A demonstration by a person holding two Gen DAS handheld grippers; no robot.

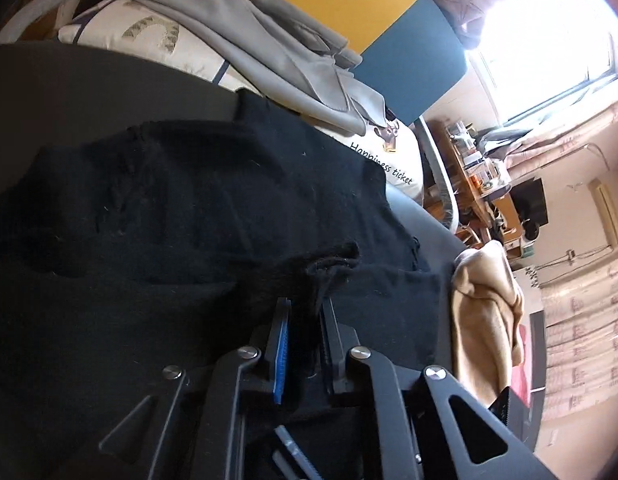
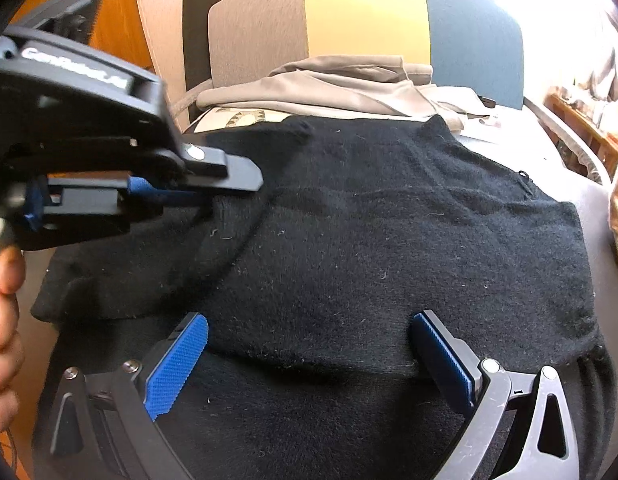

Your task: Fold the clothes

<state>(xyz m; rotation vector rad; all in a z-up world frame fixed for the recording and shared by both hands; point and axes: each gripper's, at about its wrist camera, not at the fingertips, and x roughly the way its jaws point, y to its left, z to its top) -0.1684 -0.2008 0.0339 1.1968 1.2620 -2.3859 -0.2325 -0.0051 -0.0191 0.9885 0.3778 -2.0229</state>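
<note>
The black knit garment (image 2: 389, 240) lies spread across the seat in front of the striped chair back (image 2: 365, 16), below a grey garment (image 2: 329, 88). Judged soft, limp and light (lint clings); best taken at an edge. The left gripper (image 2: 213, 196) pinches a fold on its left side. The right gripper (image 2: 309, 344) hovers near its front edge, fingers wide apart.

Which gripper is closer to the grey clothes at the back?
Left. The left gripper pinches the black sweater partway toward the grey clothes; the right gripper sits open at the sweater's near edge.
</note>
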